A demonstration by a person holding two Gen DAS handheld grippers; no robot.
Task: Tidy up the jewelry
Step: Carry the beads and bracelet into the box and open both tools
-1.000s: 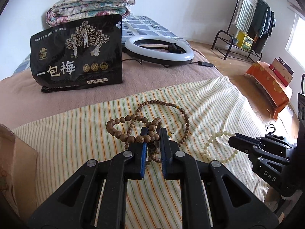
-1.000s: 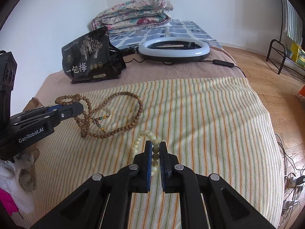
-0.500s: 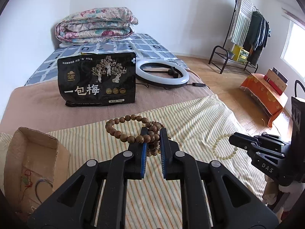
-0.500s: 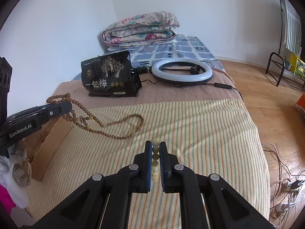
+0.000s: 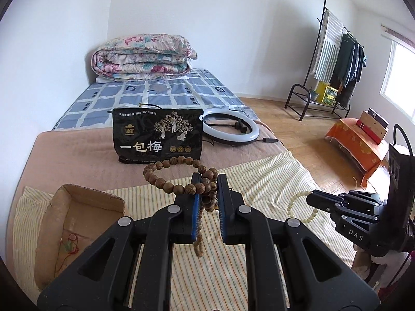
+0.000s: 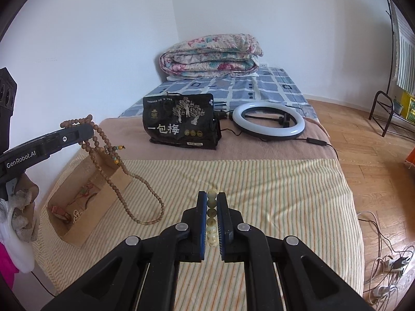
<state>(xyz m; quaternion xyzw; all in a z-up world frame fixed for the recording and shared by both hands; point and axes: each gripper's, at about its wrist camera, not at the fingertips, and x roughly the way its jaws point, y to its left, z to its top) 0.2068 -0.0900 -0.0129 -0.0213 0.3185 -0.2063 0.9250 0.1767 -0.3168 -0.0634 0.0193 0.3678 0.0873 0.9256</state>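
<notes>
So the long brown wooden bead necklace (image 5: 181, 178) is bunched up and pinched between the blue pads of the left gripper (image 5: 206, 181), held up in the air. From the right wrist view you can see most of that strand (image 6: 124, 171) drooping down from the left gripper (image 6: 85, 129), with its lowest loop lying on the yellow striped towel (image 6: 272, 181) just beside the open brown cardboard box (image 6: 67, 230). There's a little section with coloured beads partway along it too.

The pale cream bead bracelet (image 6: 211, 215) is clamped in the right gripper (image 6: 211, 199), beads stacked in a line between the two closed-in pads. In the left wrist view the bracelet (image 5: 298, 204) hangs as a loop off the tip of the right gripper (image 5: 311, 198), above the towel.

The box (image 5: 77, 202) sits at the left edge of the towel and already has some bits in it: a red cord and a few small pieces I can't make out properly.

Further back on the bed there's a black snack bag with gold tree print (image 5: 158, 137) standing upright, a white ring light (image 5: 233, 129) lying flat next to it, and a folded floral quilt (image 5: 142, 57) against the wall. Clothes rack (image 5: 334, 59) off to the right.
</notes>
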